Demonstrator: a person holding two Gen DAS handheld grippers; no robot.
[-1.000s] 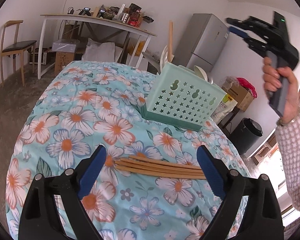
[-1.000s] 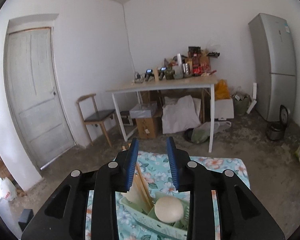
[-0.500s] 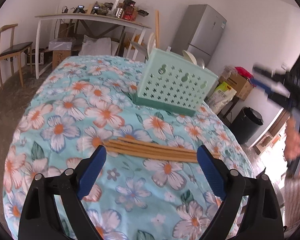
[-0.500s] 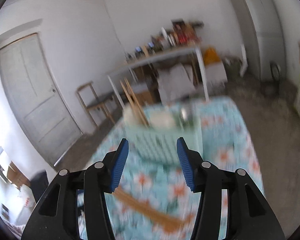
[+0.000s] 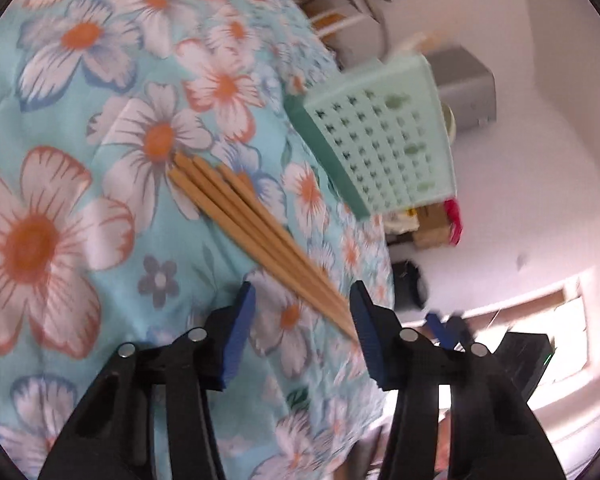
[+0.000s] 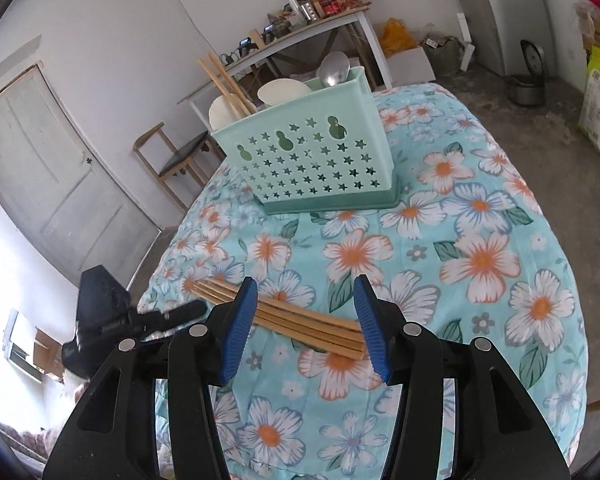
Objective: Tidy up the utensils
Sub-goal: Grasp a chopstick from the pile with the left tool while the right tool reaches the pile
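- The bundle of wooden chopsticks (image 6: 278, 316) lies flat on the flowered tablecloth (image 6: 480, 216), well in front of the basket
- Right gripper (image 6: 306, 314) is over the bundle with jaws partly apart; the sticks run across the gap between the blue pads (image 6: 242, 320) and nothing is pinched
- Left gripper (image 5: 302, 322) comes at the same chopsticks (image 5: 252, 228) from their thin end, and its jaws are closing (the tips sit between the pads, close to the right-hand one, though no pad is clearly pressing on them yet)
- The left wrist view is tilted and smeared, so contact at those tips is hard to judge; the left gripper's fingers look only like a dark shape at the table's left edge in the right wrist view
- The mint basket (image 6: 312, 152) with star cut-outs stands upright on its darker green tray
- Inside it: more chopsticks (image 6: 226, 82) leaning up at the left end, two pale spoon bowls (image 6: 282, 90) in the middle, a metal ladle (image 6: 334, 68) at the right; their handles are hidden by the wall
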